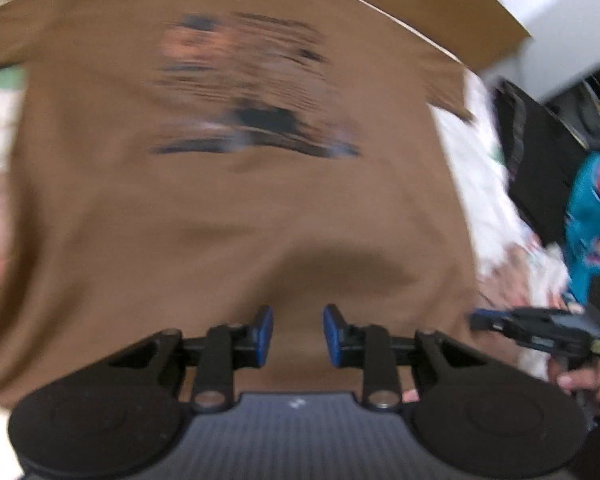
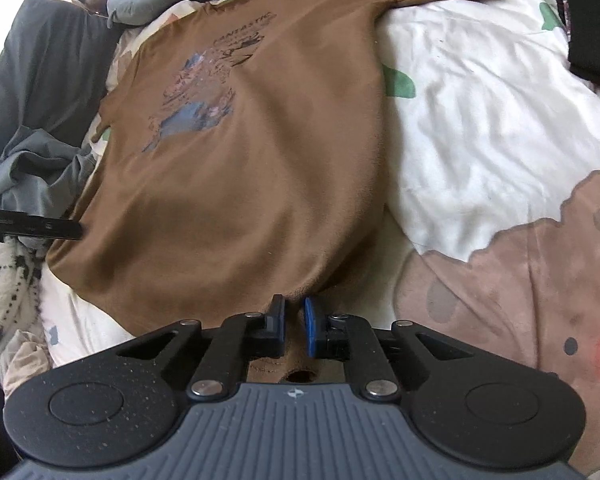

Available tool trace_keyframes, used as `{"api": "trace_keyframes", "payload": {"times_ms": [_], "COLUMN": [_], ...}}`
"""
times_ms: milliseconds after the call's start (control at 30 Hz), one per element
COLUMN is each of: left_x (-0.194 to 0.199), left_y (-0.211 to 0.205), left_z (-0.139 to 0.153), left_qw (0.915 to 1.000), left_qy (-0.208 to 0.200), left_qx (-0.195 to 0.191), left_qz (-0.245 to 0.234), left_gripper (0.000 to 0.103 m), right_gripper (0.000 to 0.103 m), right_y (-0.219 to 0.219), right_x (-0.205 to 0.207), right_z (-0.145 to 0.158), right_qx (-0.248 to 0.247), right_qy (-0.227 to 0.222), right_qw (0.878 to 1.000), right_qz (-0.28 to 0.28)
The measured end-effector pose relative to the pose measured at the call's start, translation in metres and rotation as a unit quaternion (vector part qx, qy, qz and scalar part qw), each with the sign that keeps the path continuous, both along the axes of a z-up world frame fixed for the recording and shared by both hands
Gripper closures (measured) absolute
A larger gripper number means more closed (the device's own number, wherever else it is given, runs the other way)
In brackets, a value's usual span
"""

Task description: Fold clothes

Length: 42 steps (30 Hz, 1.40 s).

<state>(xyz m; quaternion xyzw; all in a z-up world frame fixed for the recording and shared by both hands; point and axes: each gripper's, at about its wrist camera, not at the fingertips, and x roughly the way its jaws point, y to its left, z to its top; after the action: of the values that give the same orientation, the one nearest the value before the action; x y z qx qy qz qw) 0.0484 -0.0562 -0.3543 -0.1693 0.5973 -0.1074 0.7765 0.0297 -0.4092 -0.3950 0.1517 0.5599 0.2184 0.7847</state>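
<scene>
A brown T-shirt point(image 2: 260, 152) with a dark chest print lies spread flat on the bed, its hem nearest me. My right gripper point(image 2: 294, 308) sits at the middle of that hem, and its jaws are pinched on a small pucker of the brown cloth. In the left wrist view, which is blurred by motion, the brown T-shirt point(image 1: 220, 220) fills the picture. My left gripper point(image 1: 298, 320) hovers over its lower part with the jaws apart and nothing between them. The right gripper point(image 1: 480, 320) shows at the shirt's right edge, held by a hand point(image 1: 580, 384).
The shirt rests on a white bedsheet point(image 2: 480, 120) with green and pink patches. Grey garments point(image 2: 40, 168) are heaped along the left side, and a black item point(image 2: 592, 40) lies at the top right. A teal printed garment point(image 1: 596, 216) is on the right in the left wrist view.
</scene>
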Motion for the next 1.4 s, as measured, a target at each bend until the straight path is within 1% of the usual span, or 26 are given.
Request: {"api": "trace_keyframes", "payload": {"times_ms": [100, 200, 267, 367, 433, 533, 600, 700, 767, 800, 833, 867, 967, 1100, 1200, 1233, 1267, 1333, 1400], "left_x": [0.012, 0.025, 0.034, 0.043, 0.048, 0.054, 0.057, 0.058, 0.057, 0.057, 0.056, 0.056, 0.057, 0.060, 0.060, 0.061, 0.061, 0.061, 0.061], "left_y": [-0.036, -0.068, -0.088, -0.108, -0.119, -0.128, -0.132, -0.136, -0.137, -0.136, -0.135, -0.134, -0.130, -0.125, -0.118, -0.117, -0.116, -0.113, -0.110], "left_z": [-0.008, -0.018, -0.026, -0.036, -0.043, -0.051, -0.056, -0.065, -0.071, -0.073, -0.075, -0.077, -0.081, -0.081, -0.084, -0.085, -0.086, -0.088, -0.089], "left_qw": [0.9987, 0.9952, 0.9927, 0.9894, 0.9876, 0.9868, 0.9861, 0.9861, 0.9862, 0.9866, 0.9870, 0.9871, 0.9875, 0.9885, 0.9878, 0.9877, 0.9875, 0.9867, 0.9856], "left_qy": [0.000, 0.003, 0.009, 0.018, 0.023, 0.031, 0.035, 0.043, 0.049, 0.050, 0.051, 0.052, 0.056, 0.053, 0.060, 0.061, 0.061, 0.065, 0.068], "left_qx": [-0.032, -0.070, -0.086, -0.106, -0.116, -0.124, -0.128, -0.121, -0.114, -0.110, -0.108, -0.109, -0.111, -0.106, -0.120, -0.122, -0.125, -0.133, -0.140], "left_qz": [-0.040, -0.068, -0.084, -0.098, -0.103, -0.100, -0.101, -0.106, -0.110, -0.109, -0.108, -0.105, -0.096, -0.094, -0.079, -0.076, -0.074, -0.068, -0.065], "left_gripper": [0.071, 0.070, 0.070, 0.069, 0.067, 0.066, 0.066, 0.066, 0.070, 0.073, 0.086, 0.095, 0.098, 0.098, 0.098, 0.098, 0.098, 0.099, 0.099], "right_gripper": [0.099, 0.099, 0.099, 0.100, 0.100, 0.100, 0.100, 0.100, 0.100, 0.100, 0.100, 0.099, 0.097, 0.096, 0.095, 0.091, 0.084, 0.077, 0.077], "right_y": [0.005, 0.008, 0.011, 0.016, 0.022, 0.026, 0.030, 0.036, 0.039, 0.040, 0.041, 0.042, 0.042, 0.033, 0.025, 0.023, 0.019, 0.015, 0.012], "right_x": [0.001, 0.001, 0.002, 0.002, 0.004, 0.005, 0.005, 0.005, 0.006, 0.006, 0.006, 0.006, 0.006, 0.004, 0.002, 0.001, 0.000, -0.004, -0.006], "right_z": [-0.001, -0.002, -0.003, -0.005, -0.007, -0.009, -0.009, -0.010, -0.010, -0.010, -0.009, -0.009, -0.007, 0.001, 0.003, 0.003, 0.002, -0.001, -0.004], "right_qx": [0.007, 0.018, 0.022, 0.029, 0.032, 0.034, 0.034, 0.034, 0.034, 0.033, 0.033, 0.032, 0.031, 0.034, 0.032, 0.031, 0.030, 0.033, 0.041], "right_qy": [-0.005, -0.007, -0.004, -0.004, -0.003, -0.003, -0.006, -0.011, -0.012, -0.013, -0.014, -0.015, -0.011, -0.002, 0.007, 0.012, 0.017, 0.027, 0.035], "right_qw": [1.000, 1.000, 1.000, 1.000, 0.999, 0.999, 0.999, 0.999, 0.999, 0.999, 0.999, 0.999, 0.999, 0.999, 0.999, 0.999, 0.999, 0.999, 0.999], "right_qz": [0.002, 0.000, -0.001, -0.001, 0.004, 0.011, 0.014, 0.020, 0.024, 0.026, 0.029, 0.031, 0.032, 0.030, 0.023, 0.019, 0.013, 0.003, -0.003]}}
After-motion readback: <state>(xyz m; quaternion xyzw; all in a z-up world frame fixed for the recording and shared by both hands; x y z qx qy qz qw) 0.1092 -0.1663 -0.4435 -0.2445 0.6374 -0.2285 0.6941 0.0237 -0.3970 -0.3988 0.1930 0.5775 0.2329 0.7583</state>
